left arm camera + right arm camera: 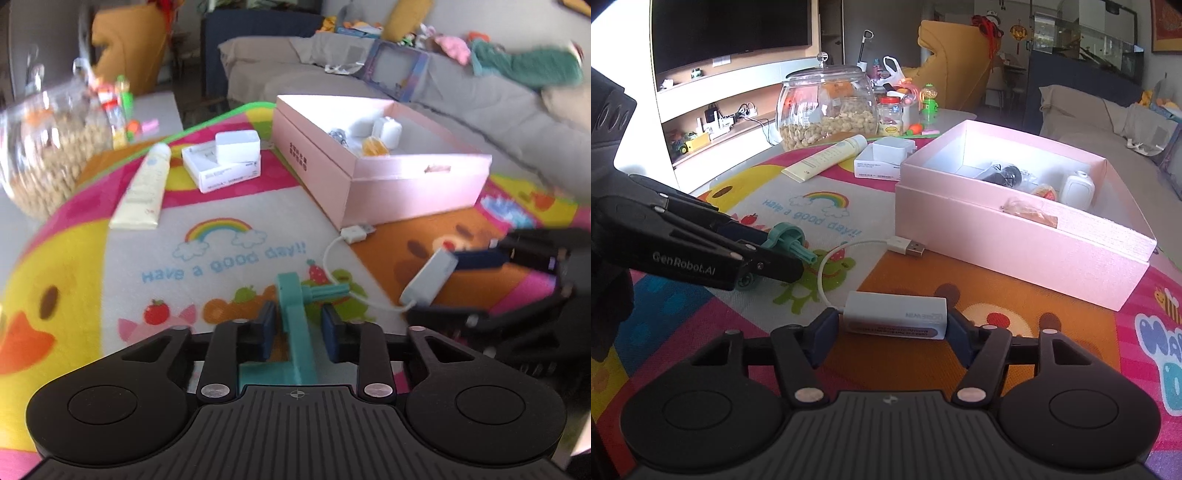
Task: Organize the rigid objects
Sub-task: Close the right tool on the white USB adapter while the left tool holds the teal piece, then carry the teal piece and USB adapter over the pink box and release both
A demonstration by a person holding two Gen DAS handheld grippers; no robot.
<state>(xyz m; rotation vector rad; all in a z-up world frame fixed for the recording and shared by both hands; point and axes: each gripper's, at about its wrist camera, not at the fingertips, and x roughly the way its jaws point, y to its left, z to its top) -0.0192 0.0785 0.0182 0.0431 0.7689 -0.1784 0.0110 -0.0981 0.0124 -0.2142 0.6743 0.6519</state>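
One white adapter (895,314) with one thin cable (827,266) and one plug (908,246) is seen on the colourful mat (1015,306). The adapter body is pinched between the two pads of the right gripper (892,326), just above the mat, while its plug lies close to the pink box (1008,236). One teal plastic part (295,325) is placed between the fingers of the left gripper (297,325); small gaps are seen beside it, so it cannot be told whether it is truly pressed. One box is present, open, with several small things inside. Behind it, one cream tube (142,188), two stacked white cartons (225,162) and one glass jar (827,107) of nuts are seen.
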